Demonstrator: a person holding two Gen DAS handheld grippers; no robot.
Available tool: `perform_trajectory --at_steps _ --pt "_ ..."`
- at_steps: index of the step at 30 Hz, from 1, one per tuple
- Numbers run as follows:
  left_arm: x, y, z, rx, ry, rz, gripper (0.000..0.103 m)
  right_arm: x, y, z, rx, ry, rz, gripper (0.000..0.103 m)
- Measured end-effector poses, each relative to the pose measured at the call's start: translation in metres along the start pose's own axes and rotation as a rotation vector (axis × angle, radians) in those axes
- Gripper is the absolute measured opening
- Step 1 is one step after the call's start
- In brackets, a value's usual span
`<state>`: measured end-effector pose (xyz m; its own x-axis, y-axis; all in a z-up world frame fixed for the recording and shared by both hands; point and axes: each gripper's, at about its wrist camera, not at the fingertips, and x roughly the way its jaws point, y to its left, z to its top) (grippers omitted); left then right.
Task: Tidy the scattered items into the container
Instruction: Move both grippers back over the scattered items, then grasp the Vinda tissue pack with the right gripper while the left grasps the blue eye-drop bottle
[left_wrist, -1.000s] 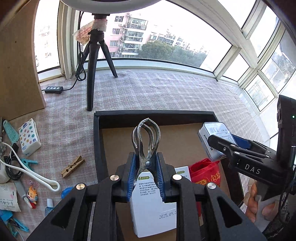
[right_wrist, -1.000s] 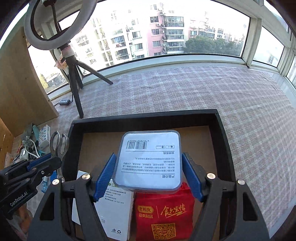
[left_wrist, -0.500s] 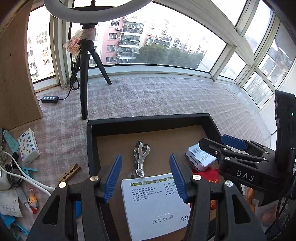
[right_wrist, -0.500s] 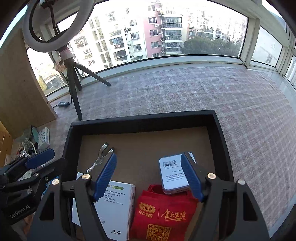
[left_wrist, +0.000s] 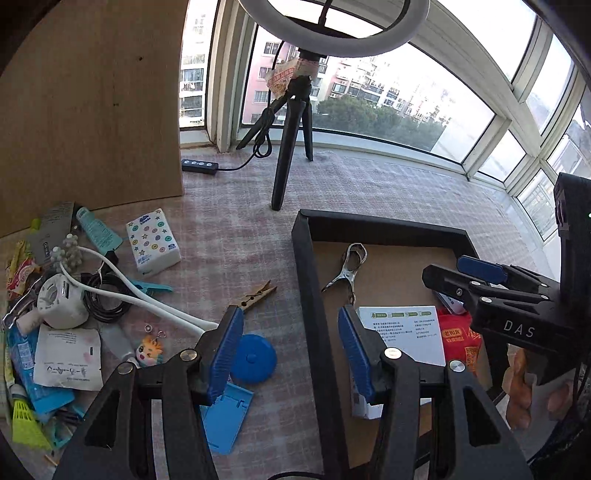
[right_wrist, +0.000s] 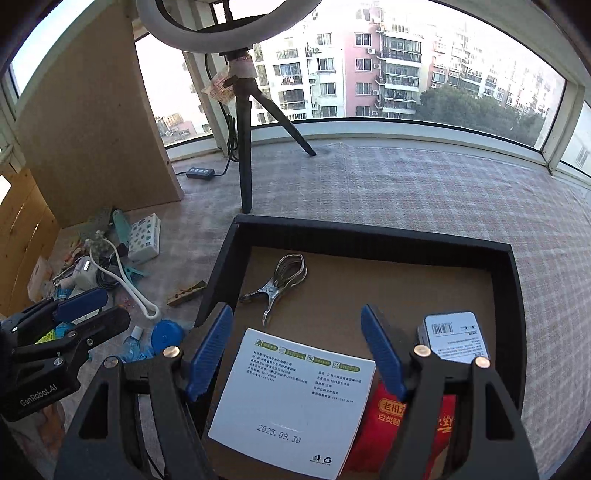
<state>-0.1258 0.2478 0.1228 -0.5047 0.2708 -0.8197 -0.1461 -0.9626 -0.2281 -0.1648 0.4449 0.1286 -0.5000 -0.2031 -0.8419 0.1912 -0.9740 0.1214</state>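
The black box (left_wrist: 306, 258) (right_wrist: 369, 236) holds a metal clip (left_wrist: 345, 267) (right_wrist: 277, 286), a white packet (left_wrist: 402, 328) (right_wrist: 295, 398), a red pouch (left_wrist: 458, 339) (right_wrist: 439, 424) and a small tin (right_wrist: 458, 339). My left gripper (left_wrist: 291, 350) is open and empty, straddling the box's left wall. My right gripper (right_wrist: 299, 354) is open and empty above the white packet; it also shows in the left wrist view (left_wrist: 465, 277). Scattered items lie left of the box: a wooden clothespin (left_wrist: 256, 293), a blue disc (left_wrist: 255, 358), a tissue pack (left_wrist: 151, 242), a white cable (left_wrist: 136, 291).
A ring light tripod (left_wrist: 288, 147) (right_wrist: 243, 147) stands behind the box, with a power strip (left_wrist: 199, 166) beside it. A wooden panel (left_wrist: 92, 110) rises at the back left. A blue card (left_wrist: 225, 421) and small toy (left_wrist: 149, 349) lie near my left gripper.
Both grippers opened and let go: the metal clip and the tin now lie in the box. My left gripper has swung left over the box wall toward the scattered items.
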Motion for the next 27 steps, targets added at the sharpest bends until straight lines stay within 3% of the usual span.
perform_trajectory --at_steps 11,27 --pt "-0.01 0.085 -0.048 -0.125 0.052 0.071 0.05 0.02 0.075 -0.001 -0.15 0.052 0.107 0.071" --pt "0.031 0.078 -0.08 -0.072 0.157 0.046 0.043 0.087 0.147 0.033 -0.244 0.15 0.143 0.071"
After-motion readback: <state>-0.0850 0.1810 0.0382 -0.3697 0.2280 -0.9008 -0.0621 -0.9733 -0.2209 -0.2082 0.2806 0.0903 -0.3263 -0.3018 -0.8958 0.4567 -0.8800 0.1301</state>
